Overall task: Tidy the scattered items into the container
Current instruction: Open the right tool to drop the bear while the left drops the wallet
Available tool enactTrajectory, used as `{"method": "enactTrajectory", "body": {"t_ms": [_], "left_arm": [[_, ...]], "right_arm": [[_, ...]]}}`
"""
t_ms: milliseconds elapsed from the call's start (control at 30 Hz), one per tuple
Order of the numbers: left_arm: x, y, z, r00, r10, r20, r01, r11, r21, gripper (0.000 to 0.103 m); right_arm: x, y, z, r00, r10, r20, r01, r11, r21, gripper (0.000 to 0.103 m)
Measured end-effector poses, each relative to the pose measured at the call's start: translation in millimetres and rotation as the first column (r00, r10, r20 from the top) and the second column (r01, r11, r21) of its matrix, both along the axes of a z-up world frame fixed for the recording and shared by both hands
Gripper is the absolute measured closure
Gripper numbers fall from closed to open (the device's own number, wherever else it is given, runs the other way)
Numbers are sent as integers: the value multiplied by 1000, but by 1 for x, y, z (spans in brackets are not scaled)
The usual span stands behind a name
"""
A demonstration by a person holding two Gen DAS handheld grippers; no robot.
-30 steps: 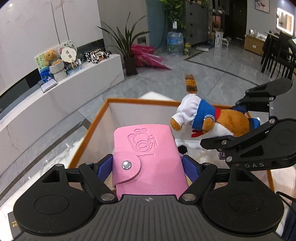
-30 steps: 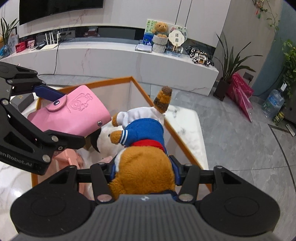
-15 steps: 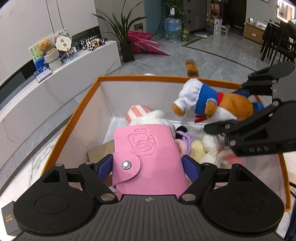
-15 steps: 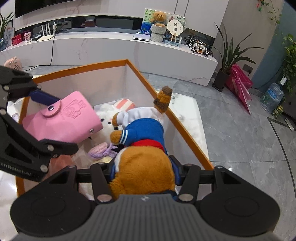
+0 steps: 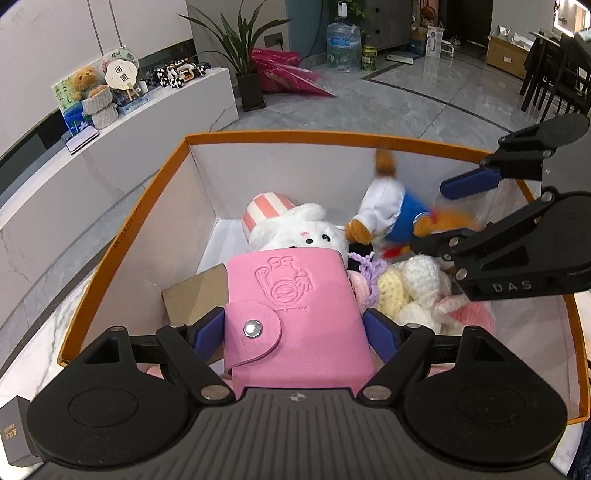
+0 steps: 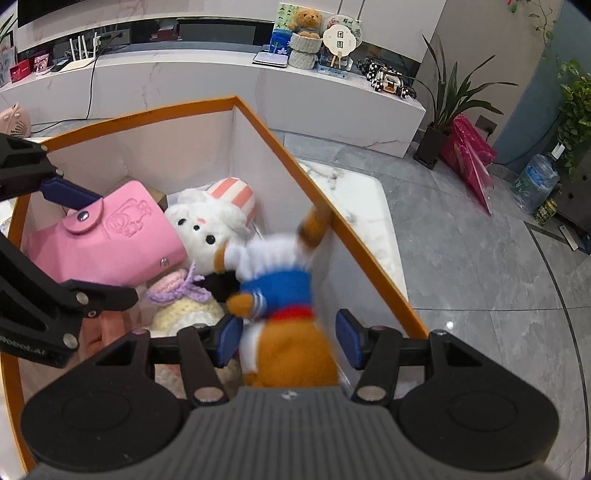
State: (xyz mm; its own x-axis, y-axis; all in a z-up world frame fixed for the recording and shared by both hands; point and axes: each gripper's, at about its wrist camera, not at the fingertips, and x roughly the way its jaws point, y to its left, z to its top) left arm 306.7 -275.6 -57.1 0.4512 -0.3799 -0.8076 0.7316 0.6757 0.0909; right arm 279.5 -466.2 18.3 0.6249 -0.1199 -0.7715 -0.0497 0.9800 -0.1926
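release goes best low inside the orange box (image 5: 122, 236): right claw (image 6: 288, 338) is opening off the plush dog (image 6: 284, 314), left claw (image 5: 295, 328) grasping the pink wallet (image 5: 295, 314).

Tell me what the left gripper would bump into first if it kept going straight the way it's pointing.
Probably the white plush bunny, which lies just past the pink wallet clamped in the left gripper, inside the orange-rimmed box. The wallet's front edge would likely touch first, though depth is hard to judge.

A teddy bear (image 6: 309, 18) is sitting on the white marble ledge (image 6: 221, 74); a potted plant (image 5: 245, 55) and water jug (image 5: 343, 44) are standing on the grey floor (image 6: 480, 277).
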Motion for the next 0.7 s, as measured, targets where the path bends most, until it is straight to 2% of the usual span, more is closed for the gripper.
{"method": "enactTrajectory", "body": {"t_ms": [300, 567, 700], "left_arm": [[5, 3, -5, 999, 10, -36, -9, 1000, 23, 7], [8, 4, -3, 998, 30, -52, -30, 1000, 10, 4], [10, 7, 6, 998, 52, -46, -54, 998, -40, 2]], "right_arm": [[-3, 3, 10, 1000, -2, 27, 2, 1000, 0, 42], [-4, 5, 11, 1000, 1, 30, -1, 1000, 1, 42], [-4, 5, 12, 999, 1, 35, -1, 1000, 0, 42]]}}
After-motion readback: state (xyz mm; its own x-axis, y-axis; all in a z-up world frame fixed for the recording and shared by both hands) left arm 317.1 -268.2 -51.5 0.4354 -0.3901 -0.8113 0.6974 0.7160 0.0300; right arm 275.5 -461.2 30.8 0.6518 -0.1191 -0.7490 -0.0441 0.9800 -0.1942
